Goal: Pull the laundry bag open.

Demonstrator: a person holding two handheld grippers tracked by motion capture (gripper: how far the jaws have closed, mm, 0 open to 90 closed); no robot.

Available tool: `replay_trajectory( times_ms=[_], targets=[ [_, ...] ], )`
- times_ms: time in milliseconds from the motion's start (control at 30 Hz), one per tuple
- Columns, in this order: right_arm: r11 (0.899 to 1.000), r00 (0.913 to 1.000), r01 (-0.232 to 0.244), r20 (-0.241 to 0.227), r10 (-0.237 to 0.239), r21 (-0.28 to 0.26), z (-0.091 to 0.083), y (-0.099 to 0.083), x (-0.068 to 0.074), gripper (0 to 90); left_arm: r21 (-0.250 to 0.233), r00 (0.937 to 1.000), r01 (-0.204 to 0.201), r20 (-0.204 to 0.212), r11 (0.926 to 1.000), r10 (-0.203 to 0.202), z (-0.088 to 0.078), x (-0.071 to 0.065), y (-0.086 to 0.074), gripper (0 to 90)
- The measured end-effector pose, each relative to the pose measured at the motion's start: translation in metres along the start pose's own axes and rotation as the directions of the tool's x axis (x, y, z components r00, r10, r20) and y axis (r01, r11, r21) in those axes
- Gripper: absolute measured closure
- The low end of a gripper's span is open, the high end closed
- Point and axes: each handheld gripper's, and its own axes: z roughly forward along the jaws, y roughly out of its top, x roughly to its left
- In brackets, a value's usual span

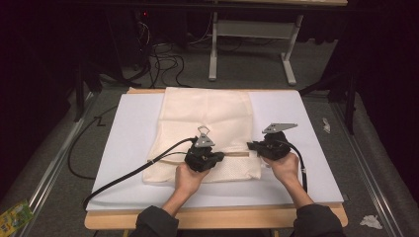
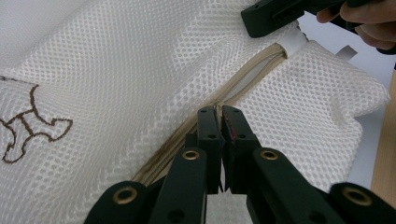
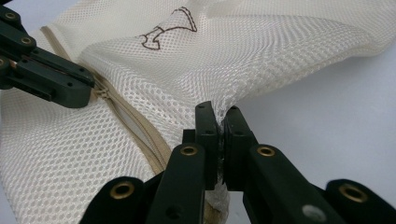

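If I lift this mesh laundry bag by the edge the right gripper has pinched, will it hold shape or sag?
Probably sag: the mesh bag already tents up at the right gripper and lies rippled elsewhere. It looks light, thin open netting. The zipper seam may stay slightly stiffer than the mesh.

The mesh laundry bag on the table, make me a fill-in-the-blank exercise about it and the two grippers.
1. The mesh laundry bag lies on a ____ board on the table.
2. The right gripper is shut on the bag's ____ fabric at its edge.
3. The left gripper is shut right at the bag's beige ____.
4. The emblem stitched on the bag is ____ in colour.

Missing words: white; mesh; zipper; brown
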Motion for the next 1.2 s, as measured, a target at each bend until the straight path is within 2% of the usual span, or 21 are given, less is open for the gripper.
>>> replay_trajectory(
  times_ms=[200,467,800,1200],
  targets=[
    [1.0,0.9999,-0.007,0.008,0.007,0.001,-0.001,-0.002,-0.004,88.6,-0.012,0.9998,0.019,-0.009,0.9997,-0.019,-0.007,0.007,-0.003,87.4],
    [1.0,0.9999,-0.006,0.013,0.006,0.001,0.0,-0.002,-0.004,88.6,-0.014,0.9998,0.013,-0.014,0.9998,-0.013,-0.01,0.008,-0.003,87.4],
    [1.0,0.9998,-0.006,0.021,0.005,0.004,0.0,-0.002,-0.005,88.7,-0.029,0.9995,0.027,-0.017,0.9992,-0.028,-0.014,0.011,-0.005,87.4],
    [1.0,0.9995,-0.013,0.028,0.013,0.004,-0.001,-0.003,-0.006,88.7,-0.03,0.9995,0.025,-0.021,0.9992,-0.025,-0.019,0.014,-0.006,87.4]
  ],
)
